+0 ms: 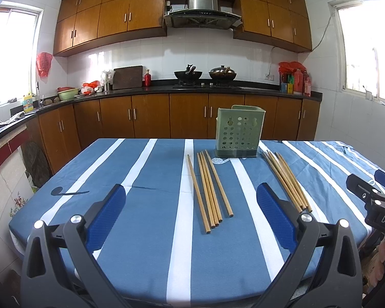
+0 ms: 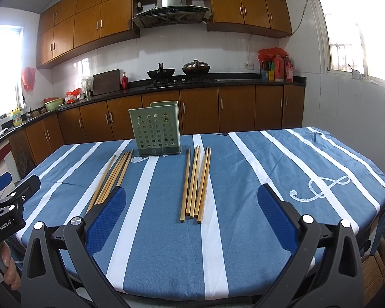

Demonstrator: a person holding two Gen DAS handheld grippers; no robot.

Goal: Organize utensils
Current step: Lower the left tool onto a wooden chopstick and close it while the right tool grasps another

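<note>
A green perforated utensil holder (image 1: pixel 239 131) (image 2: pixel 155 133) stands upright at the far side of the table. Two bundles of several wooden chopsticks lie flat in front of it. The left bundle (image 1: pixel 210 187) (image 2: pixel 111 177) sits ahead of my left gripper (image 1: pixel 191 192), which is open with nothing between its blue pads. The right bundle (image 1: pixel 286 179) (image 2: pixel 195 183) sits ahead of my right gripper (image 2: pixel 192 195), also open and holding nothing. Both grippers hover over the table's near edge, well short of the chopsticks. The right gripper's body shows at the left wrist view's right edge.
The table wears a blue cloth with white stripes (image 1: pixel 146 179) (image 2: pixel 282 169). Behind it runs a black kitchen counter (image 1: pixel 192 89) with woks, bottles and wooden cabinets. A person's hand (image 2: pixel 9 267) holds the left gripper at the lower left.
</note>
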